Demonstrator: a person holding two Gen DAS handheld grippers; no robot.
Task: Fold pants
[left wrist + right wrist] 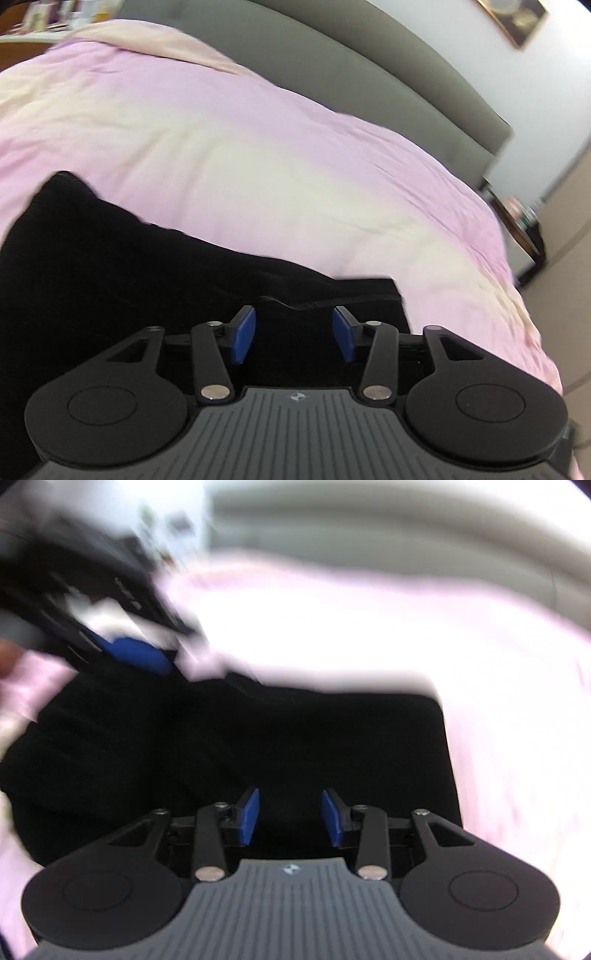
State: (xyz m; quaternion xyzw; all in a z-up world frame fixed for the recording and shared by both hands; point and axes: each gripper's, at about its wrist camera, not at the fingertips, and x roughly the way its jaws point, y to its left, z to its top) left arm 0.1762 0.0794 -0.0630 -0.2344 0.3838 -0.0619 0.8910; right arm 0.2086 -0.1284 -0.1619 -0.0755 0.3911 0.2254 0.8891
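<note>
Black pants (129, 280) lay on the pink bedspread (258, 147), left gripper (294, 334) above them with blue pads spread, nothing pinched, right gripper (290, 818) likewise parted over the cloth, view blurred

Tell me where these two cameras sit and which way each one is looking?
Left wrist view: on the left gripper, looking down along its open blue fingers over the black pants and pink bedspread toward the grey headboard.
Right wrist view: on the right gripper, open above the pants, blurred; the left gripper shows upper left.
Shared: pants, bedspread, headboard.
</note>
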